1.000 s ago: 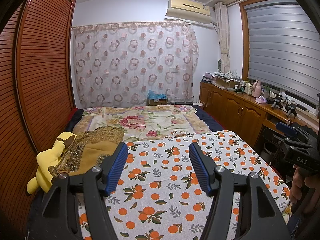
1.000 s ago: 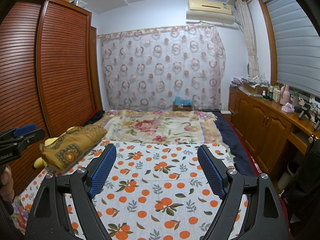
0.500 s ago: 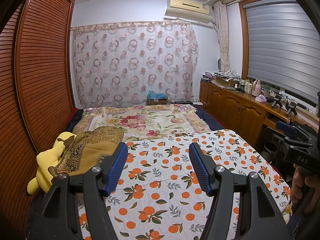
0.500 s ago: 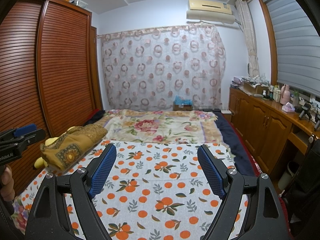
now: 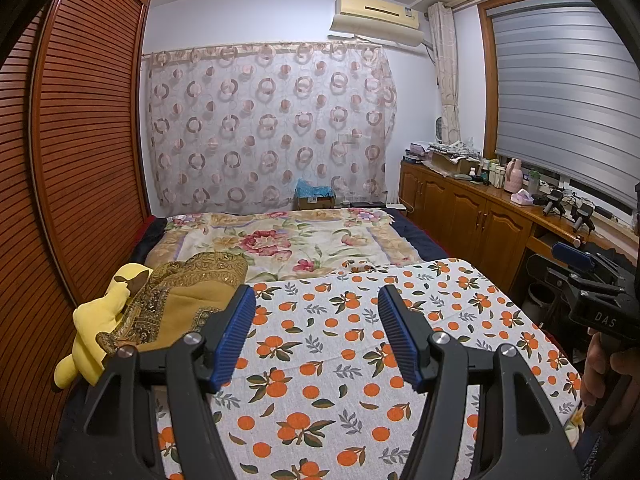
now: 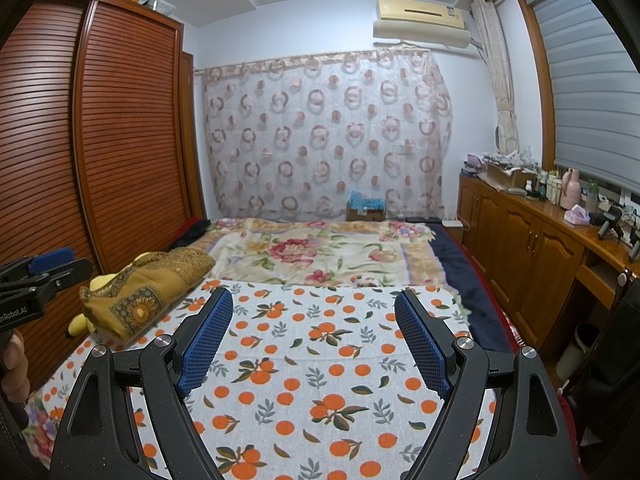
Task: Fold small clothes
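Both claws, left (image 5: 317, 336) and right (image 6: 313, 340), spread apart, holding nothing. Mustard patterned garment (image 6: 152, 286) lies bunched far-left of right claw on orange-print sheet (image 6: 320, 368); fold stage unclear.

Both wrist cameras sit low at the bed's (image 5: 320, 360) near edge, facing its far edge and the curtain (image 6: 320, 132) — left view nearer the left edge; both share the orange-print cloth (image 6: 304, 360).

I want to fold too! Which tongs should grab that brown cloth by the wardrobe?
Probably the left tongs. They are open, and the brown cloth lies just beside their left finger. The right tongs, also open, sit further away.
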